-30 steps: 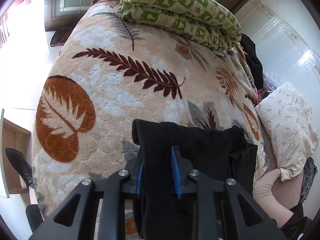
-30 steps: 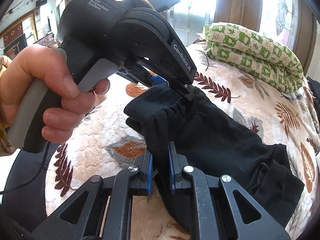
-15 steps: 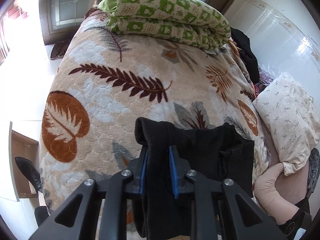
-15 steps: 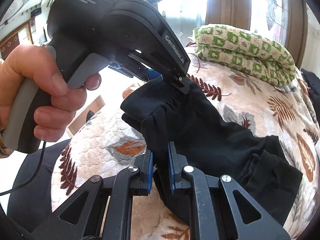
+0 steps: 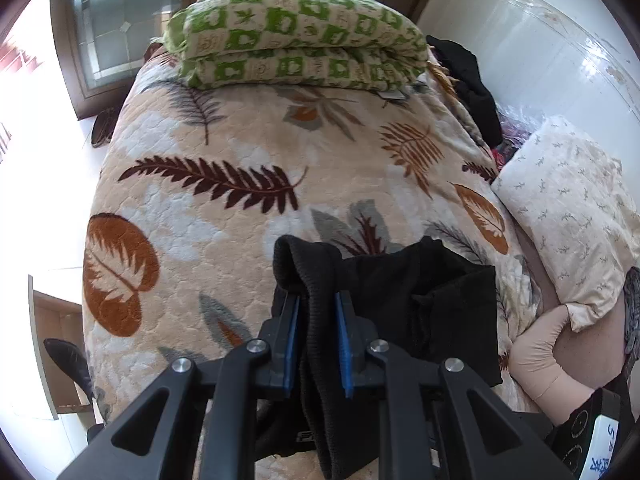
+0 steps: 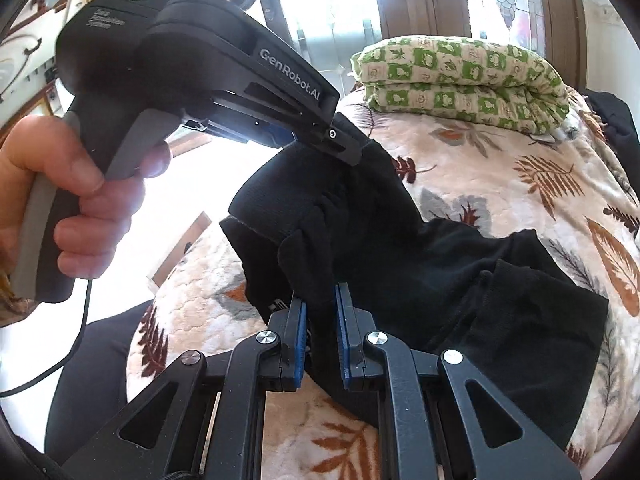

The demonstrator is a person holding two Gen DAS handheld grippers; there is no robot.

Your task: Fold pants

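The black pants are shown lifted at the waistband end above the leaf-patterned blanket, with the far end resting on the blanket. The ribbed waistband is held at two points. The left gripper is seen closing, its blue pads pressed on the band; the right gripper is clamped tight on gathered cloth just below the band. In the right wrist view the left gripper is held by a hand on the side of the pants toward the folded green quilt, and the right gripper on the side away from it.

The long axis of the pants is judged to run from the waistband, across the blanket, to the doubled leg ends, which point away from both grippers and lie alongside the quilt, not toward it. The coming move is judged to depend on carrying the waistband along this axis toward the leg ends.
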